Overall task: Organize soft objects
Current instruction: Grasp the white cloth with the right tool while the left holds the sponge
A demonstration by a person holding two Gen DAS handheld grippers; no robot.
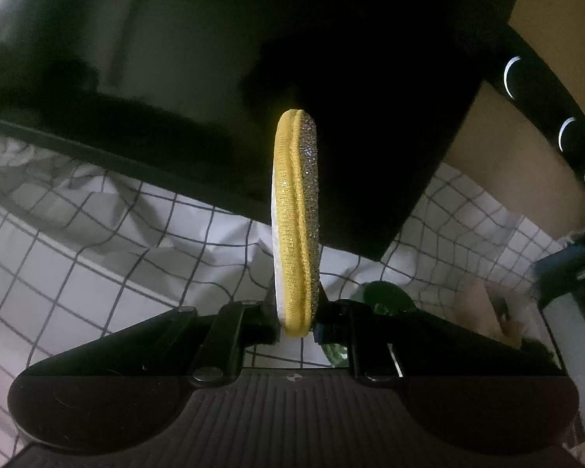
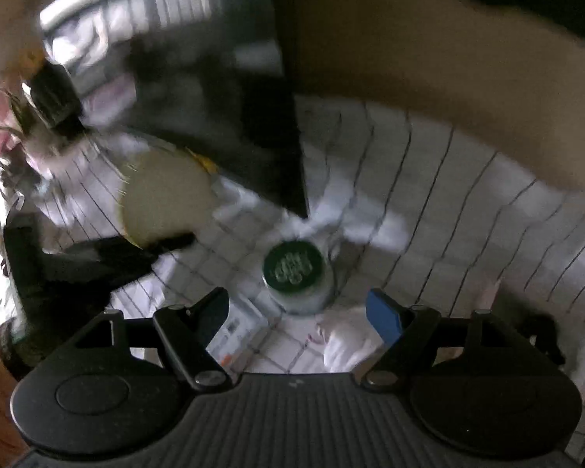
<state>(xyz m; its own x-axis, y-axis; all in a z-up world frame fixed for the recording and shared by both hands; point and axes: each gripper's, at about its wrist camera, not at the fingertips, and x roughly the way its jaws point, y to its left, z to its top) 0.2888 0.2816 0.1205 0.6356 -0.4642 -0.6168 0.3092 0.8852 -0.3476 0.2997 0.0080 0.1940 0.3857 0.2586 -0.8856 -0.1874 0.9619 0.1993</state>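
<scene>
I am clamping my left gripper [image 1: 297, 325] on the yellow scrub pad [image 1: 295, 218], a soft disc with a glittery silver face on one side and white on the other. I am holding it by its near rim, edge-on and upright, so the rest of the disc is standing free above the fingers [image 1: 259, 321] and nothing is dragging on the checked cloth [image 1: 97, 273] below. I judge that such a narrow pinch suits a thin, squashy thing: the pads are pressing its 2 flat faces, so it should not fold or slip out sideways.

My right gripper [image 2: 297, 316] is hanging with its fingers [image 2: 384, 321] wide apart and nothing between them, pointing steeply down. That picture is smeared, so small details are unreliable. Just beyond the open fingers a green-lidded jar [image 2: 295, 275] is standing upright on the cloth, apart from both pads. It looks hard, so I judge it is not one of the soft things I am sorting. Pale soft items are lying near the right finger, too blurred to name.

Farther off, in the right view, the same pad is showing as a pale round disc held up by my left gripper, near the corner of a large dark box [image 1: 331, 97]. Whether that box is the destination, I cannot tell.
</scene>
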